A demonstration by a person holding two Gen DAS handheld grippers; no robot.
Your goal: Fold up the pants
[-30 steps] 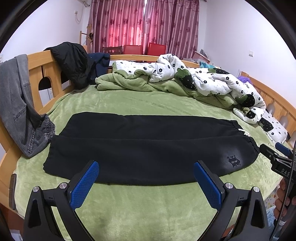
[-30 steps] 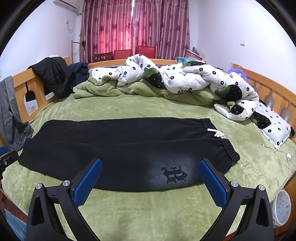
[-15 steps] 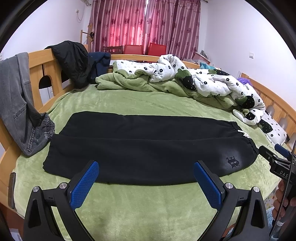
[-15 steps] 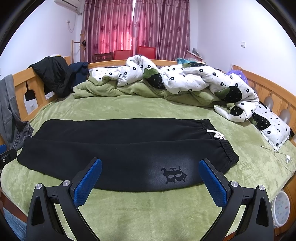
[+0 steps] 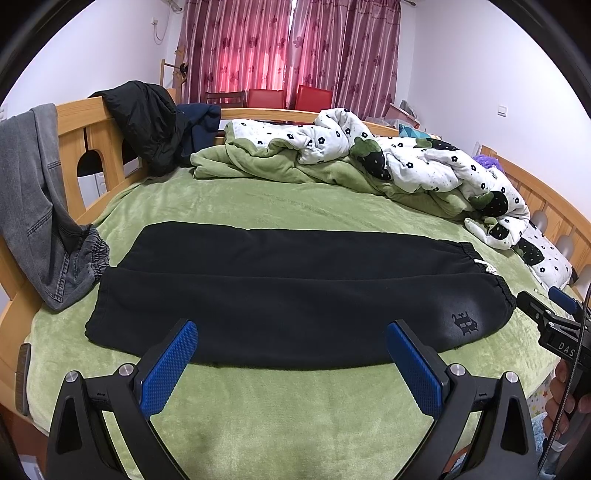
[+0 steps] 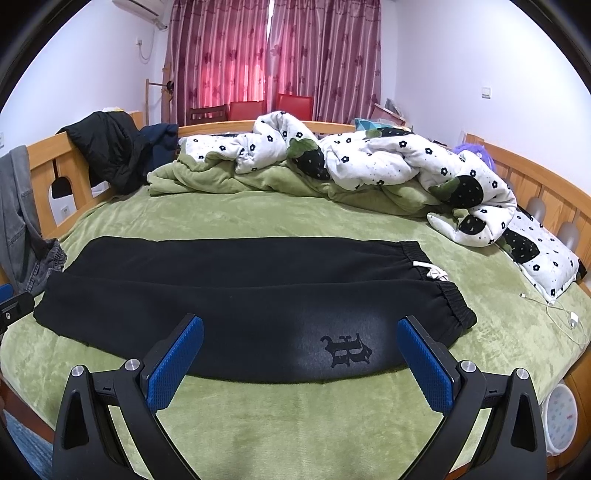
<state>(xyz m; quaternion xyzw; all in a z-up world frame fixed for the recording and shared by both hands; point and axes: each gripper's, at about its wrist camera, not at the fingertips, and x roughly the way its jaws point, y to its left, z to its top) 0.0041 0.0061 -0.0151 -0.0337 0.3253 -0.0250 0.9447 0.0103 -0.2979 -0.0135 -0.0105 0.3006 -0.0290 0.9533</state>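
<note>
Flat on green bed (image 5: 295, 206), black pants (image 5: 295, 291)

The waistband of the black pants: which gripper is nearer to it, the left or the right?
Right. The right gripper hangs by the logo, near the waistband. The left gripper faces the middle of the legs, nearer the cuffs. Both are open and touch nothing.

White walls (image 6: 436, 55) all round, and pink light glowing through the flowered magenta curtains (image 6: 273, 55) at the back. Red chairs (image 6: 293, 100) sit just below them. A wooden bed frame (image 5: 74, 122) rings a green plush bedspread (image 5: 295, 406). There's an air conditioner (image 6: 138, 7) up at top left, a wall switch (image 6: 486, 92) on the right.
</note>
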